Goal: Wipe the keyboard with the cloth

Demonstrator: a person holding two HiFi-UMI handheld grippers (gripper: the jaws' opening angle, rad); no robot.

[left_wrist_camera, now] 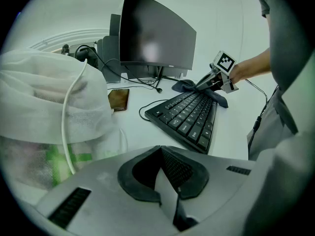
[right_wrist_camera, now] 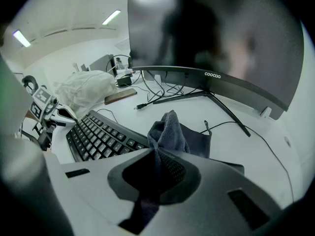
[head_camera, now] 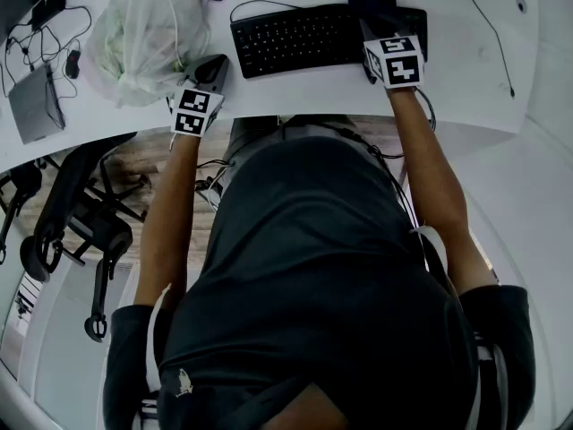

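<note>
1. The cloth [right_wrist_camera: 170, 129] looks soft, light and limp. It bunches where it is pinched and would drape over the keys rather than scrape them. A grip on a gathered fold, like the present one, leaves a loose flap free to drag.
2. The right tool [right_wrist_camera: 157, 176] has its jaws nipped on a fold of the cloth. A peak of fabric stands just ahead of the jaws, and a tail hangs back between them.
3. The rest of the cloth lies flat just beyond the right tool, on the tabletop [head_camera: 474, 52] next to the keyboard's [head_camera: 304, 38] right end. Whether it overlaps the last keys I cannot tell.
4. The keyboard is stiff and probably light, so it may slide on the smooth tabletop under a hard wipe. Its keys give when pressed, so light strokes are safer.
5. The keyboard runs away to the left of the right tool, its near corner just beside the jaws.
6. The left tool [left_wrist_camera: 165, 176] has its jaws pressed together with nothing between them. The keyboard lies ahead of it and to its right, apart from it, so the tool is near enough to steady that end. The bag [left_wrist_camera: 44, 107] sits close on its left.
</note>
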